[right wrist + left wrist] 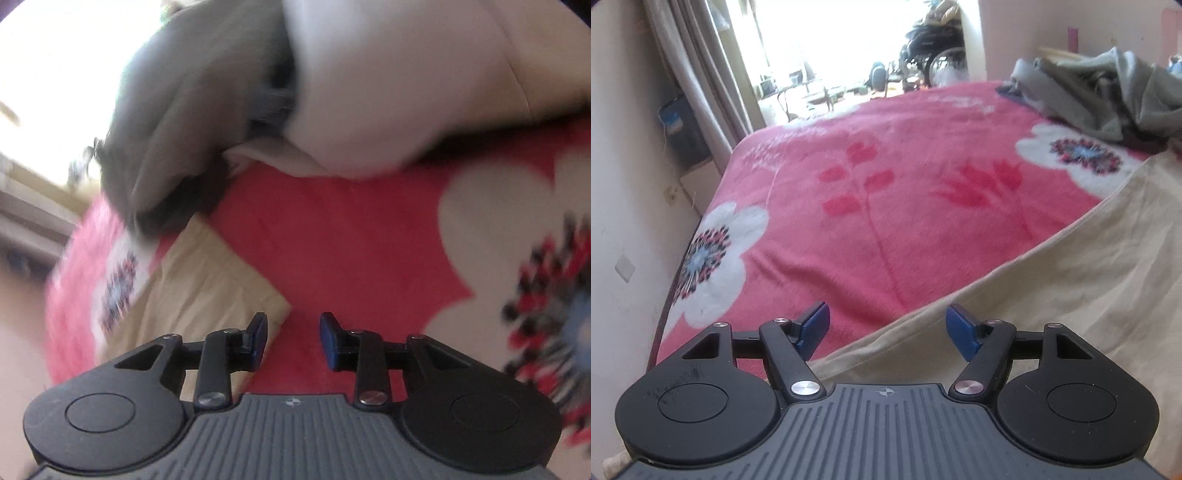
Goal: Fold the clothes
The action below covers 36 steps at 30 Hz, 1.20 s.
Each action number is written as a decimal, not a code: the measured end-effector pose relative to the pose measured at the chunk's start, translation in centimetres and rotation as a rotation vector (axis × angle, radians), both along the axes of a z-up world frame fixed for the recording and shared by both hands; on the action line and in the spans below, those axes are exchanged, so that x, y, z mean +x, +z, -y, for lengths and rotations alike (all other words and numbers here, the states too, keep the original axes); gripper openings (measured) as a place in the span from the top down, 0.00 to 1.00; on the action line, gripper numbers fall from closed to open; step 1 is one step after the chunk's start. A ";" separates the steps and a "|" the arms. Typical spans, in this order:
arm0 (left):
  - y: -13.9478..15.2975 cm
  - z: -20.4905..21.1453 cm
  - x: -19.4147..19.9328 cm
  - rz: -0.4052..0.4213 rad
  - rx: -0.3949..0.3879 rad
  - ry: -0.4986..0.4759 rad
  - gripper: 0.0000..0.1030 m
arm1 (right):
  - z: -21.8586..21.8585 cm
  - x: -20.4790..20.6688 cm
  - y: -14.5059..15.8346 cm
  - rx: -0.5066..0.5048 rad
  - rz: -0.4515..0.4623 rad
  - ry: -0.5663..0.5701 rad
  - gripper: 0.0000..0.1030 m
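1. My left tool (886, 326) hung released over the bed, its 2 blue pads (814, 325) spread wide with nothing between them.
2. Under it lay the beige garment (1071, 288), spread flat on the pink flowered blanket (886, 192), its edge running just below the pads.
3. A heap of grey-green clothes (1108, 96) sat at the far right of the bed, well apart from my left tool.
4. My right tool (293, 341) was released too, pads apart and empty, hovering above the blanket (351, 240).
5. In that blurred view a corner of the beige garment (207, 288) reached just beside the left pad (257, 338).
6. Farther off lay a grey garment (192, 110) touching a white one (406, 92); blur hid their detail.
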<state>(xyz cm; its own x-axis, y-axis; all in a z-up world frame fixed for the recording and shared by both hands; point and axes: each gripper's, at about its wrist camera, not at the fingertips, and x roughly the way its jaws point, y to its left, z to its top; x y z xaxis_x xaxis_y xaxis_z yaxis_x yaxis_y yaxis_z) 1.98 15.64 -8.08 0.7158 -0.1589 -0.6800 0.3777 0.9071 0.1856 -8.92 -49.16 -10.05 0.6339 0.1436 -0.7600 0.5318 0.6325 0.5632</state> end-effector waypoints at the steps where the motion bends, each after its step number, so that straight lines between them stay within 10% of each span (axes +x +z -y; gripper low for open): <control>1: 0.2 0.3 -0.2 0.001 -0.008 -0.008 0.32 | 0.4 -0.1 -0.7 0.046 0.025 -0.035 0.67; 5: 0.4 1.2 -1.3 -0.001 -0.019 -0.046 0.32 | 0.5 0.1 -0.7 0.087 0.101 -0.071 0.93; 15: -0.9 1.7 -1.9 -0.039 -0.008 -0.041 0.32 | -2.7 2.4 3.2 -0.233 0.142 0.066 0.96; 36: -2.0 1.9 -1.8 -0.078 0.010 -0.034 0.32 | 0.2 0.0 0.0 0.244 0.274 -0.011 0.89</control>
